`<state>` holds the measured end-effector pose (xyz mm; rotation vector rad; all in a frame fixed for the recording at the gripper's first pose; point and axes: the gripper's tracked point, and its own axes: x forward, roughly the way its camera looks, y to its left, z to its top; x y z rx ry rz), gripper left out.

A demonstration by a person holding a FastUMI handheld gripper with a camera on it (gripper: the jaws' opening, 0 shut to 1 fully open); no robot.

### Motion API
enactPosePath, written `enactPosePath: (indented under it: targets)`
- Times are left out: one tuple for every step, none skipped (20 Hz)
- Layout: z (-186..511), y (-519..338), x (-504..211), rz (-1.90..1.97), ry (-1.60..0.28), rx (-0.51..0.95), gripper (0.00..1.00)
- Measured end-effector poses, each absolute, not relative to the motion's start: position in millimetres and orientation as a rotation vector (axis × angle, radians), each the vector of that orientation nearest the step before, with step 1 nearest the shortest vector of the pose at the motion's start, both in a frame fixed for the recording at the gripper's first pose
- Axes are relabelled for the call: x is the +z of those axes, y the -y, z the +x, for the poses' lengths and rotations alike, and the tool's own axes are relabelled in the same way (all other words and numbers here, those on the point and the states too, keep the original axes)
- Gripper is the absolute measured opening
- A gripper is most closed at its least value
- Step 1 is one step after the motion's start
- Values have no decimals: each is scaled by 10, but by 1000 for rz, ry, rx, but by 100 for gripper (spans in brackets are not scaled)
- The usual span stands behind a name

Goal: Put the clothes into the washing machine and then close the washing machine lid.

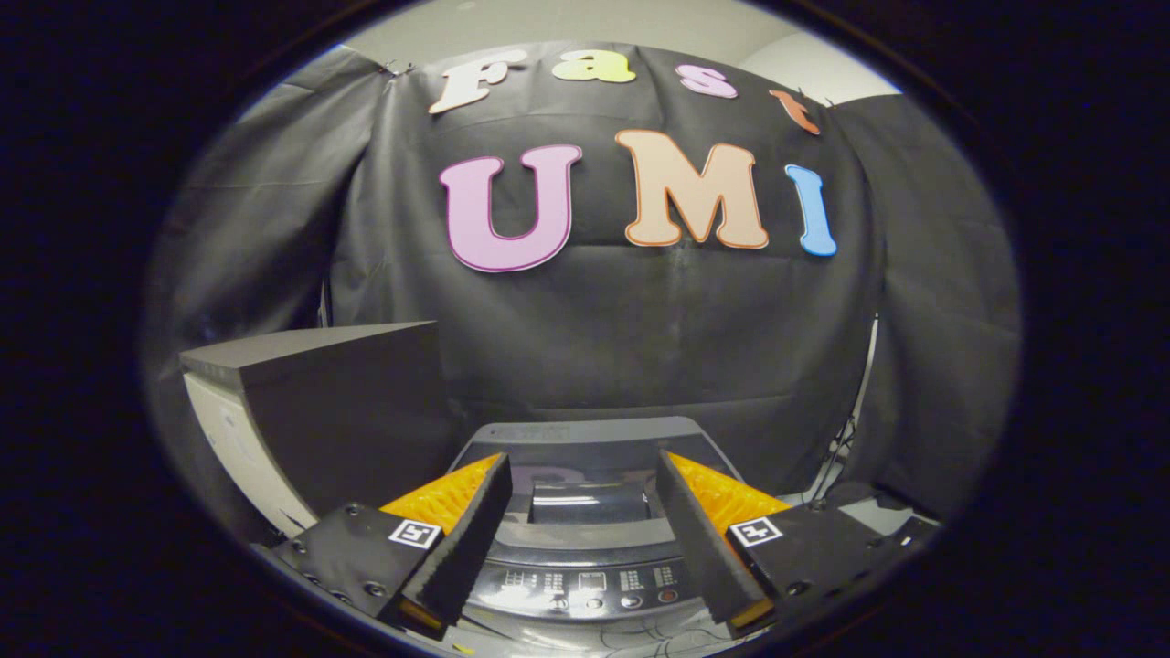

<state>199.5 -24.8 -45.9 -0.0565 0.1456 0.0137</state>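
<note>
We hold the gripper (580, 535) above the washing machine (585, 512), its two fingers (466, 539) spread wide apart with nothing between them but open air, so it has hold of nothing. Seen through the gap between the jaws, and a little below them, lies the top of the washing machine: a grey body whose dark glossy lid (585, 498) looks to lie flat and closed, catching a pale reflection. Nearer to us than the lid, low between the fingertips, runs the control panel (594, 580) with its rows of small markings and round buttons; we cannot make out what they say. We cannot see any clothes between the jaws or on the lid. Beyond the left finger and off to its outer side stands a dark box-shaped block (338, 402) with a flat top, resting on something pale. Beyond the right finger, to its outer side, lies a dark low shape (868, 498) on a pale surface, too dim for us to tell what it is. Behind the machine, well beyond the fingers, hangs the booth's black cloth wall (640, 329).
</note>
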Motion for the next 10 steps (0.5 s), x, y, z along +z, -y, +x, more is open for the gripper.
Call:
enactPosePath:
  targets:
    - [1892, 276, -459, -64, -150, 9, 99]
    - [1787, 264, -441, -62, -150, 25, 99]
    - [1683, 199, -433, -51, -143, 55, 99]
    - [1573, 157, -401, -28, -129, 80, 99]
    - [1451, 117, -384, -6, -119, 107, 99]
    - [1350, 109, -362, 12, -107, 116, 99]
    - [1264, 125, -351, 22, -96, 124, 99]
    - [1181, 144, -334, 17, -89, 133, 99]
    - [1126, 182, -331, 4, -82, 130, 99]
    - [1078, 241, -327, -11, -76, 129, 99]
